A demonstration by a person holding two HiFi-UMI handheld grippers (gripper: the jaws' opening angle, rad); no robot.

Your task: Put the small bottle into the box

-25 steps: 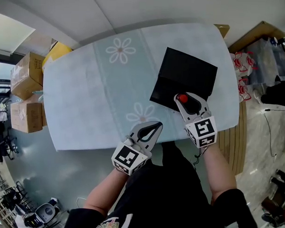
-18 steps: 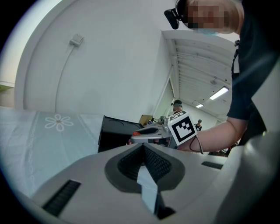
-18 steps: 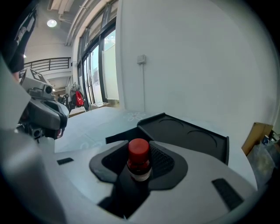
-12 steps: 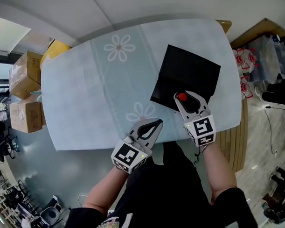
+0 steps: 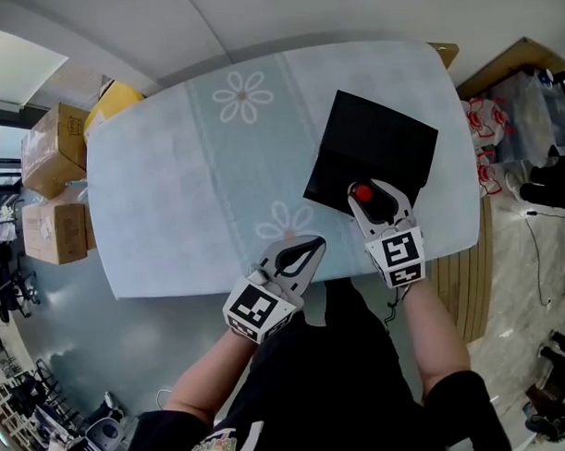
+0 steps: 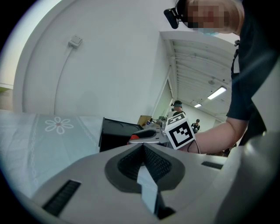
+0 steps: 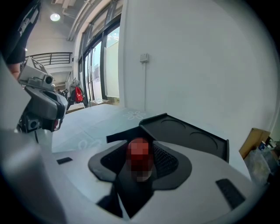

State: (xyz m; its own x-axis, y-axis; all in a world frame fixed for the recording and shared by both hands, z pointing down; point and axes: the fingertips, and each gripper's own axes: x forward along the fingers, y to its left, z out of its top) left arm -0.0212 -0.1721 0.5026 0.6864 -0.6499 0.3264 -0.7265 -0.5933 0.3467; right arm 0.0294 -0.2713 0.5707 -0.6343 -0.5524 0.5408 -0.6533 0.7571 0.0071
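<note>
The small dark bottle with a red cap stands between the jaws of my right gripper, over the near part of the open black box. Those jaws are opening, and the pads look slightly apart from the bottle. The box lies on the table's right side with its lid folded back. My left gripper hovers at the table's near edge, left of the box, shut with nothing in it. The left gripper view shows the box ahead.
The table has a pale cloth with flower prints. Cardboard boxes stand on the floor to the left, and bags and clutter to the right. A person's arms and dark shirt fill the near side.
Both grippers stay almost where they were. The bottle remains between the right jaws over the box. The head view shifts only slightly.
</note>
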